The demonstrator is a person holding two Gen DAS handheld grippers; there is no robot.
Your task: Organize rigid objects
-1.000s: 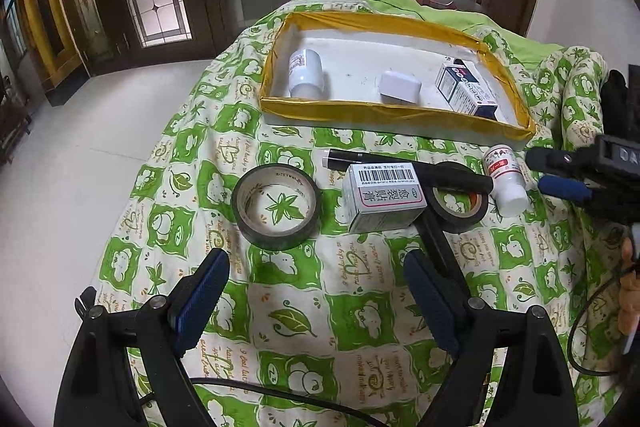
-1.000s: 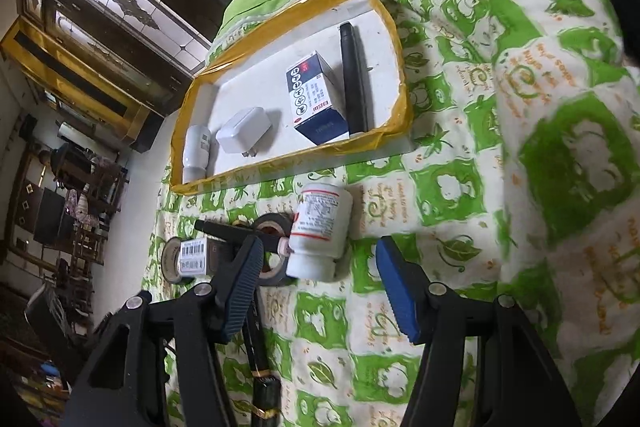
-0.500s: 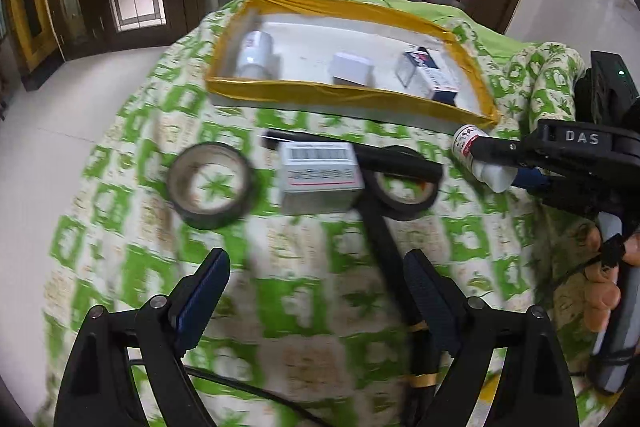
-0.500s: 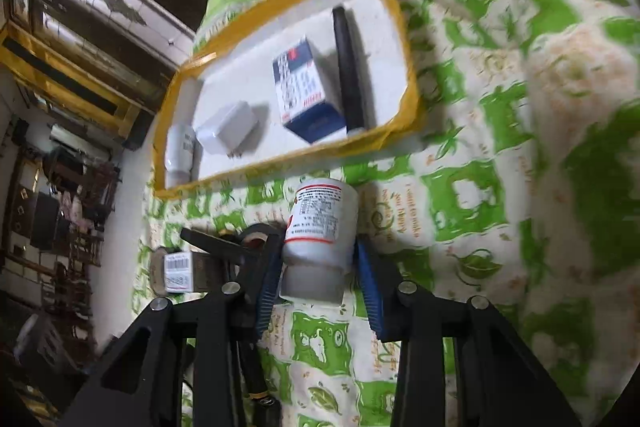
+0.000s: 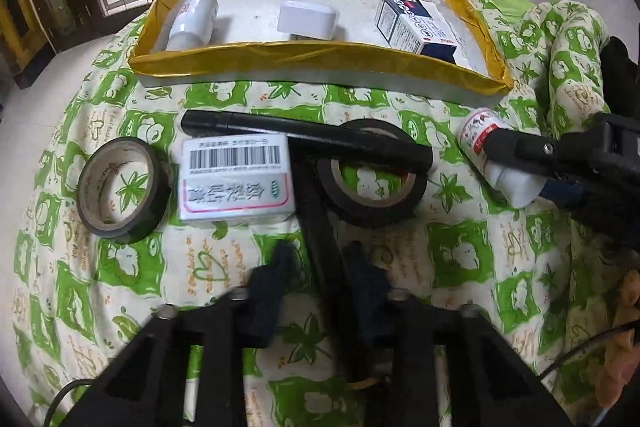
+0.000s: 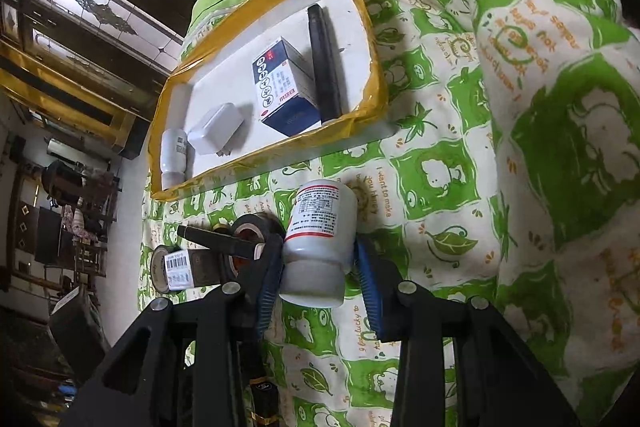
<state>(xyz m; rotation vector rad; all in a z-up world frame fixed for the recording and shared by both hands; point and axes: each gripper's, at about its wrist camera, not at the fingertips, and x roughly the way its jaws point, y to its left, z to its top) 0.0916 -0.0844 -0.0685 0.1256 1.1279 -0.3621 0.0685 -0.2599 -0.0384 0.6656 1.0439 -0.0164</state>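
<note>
Already in yellow-edged tray (image 5: 312, 57): white bottle (image 5: 192, 19), charger (image 5: 308, 21), blue-white box (image 5: 416, 27), black bar (image 6: 324, 63).

Left on bedspread (image 5: 460, 251): two tape rolls (image 5: 120, 189), barcode box (image 5: 236, 183), one black pen (image 5: 304, 139).

Right gripper (image 6: 320, 267) clamped on pill bottle (image 6: 320, 235); left gripper (image 5: 320, 275) clamped on second black pen (image 5: 316, 223).

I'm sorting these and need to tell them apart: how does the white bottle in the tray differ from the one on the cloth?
The tray bottle lies inside the yellow-edged tray, while the cloth bottle is outside it on the green cloth. The tray bottle is loose and untouched, whereas the cloth bottle is clamped in the right claw. Both are white with white caps.
</note>
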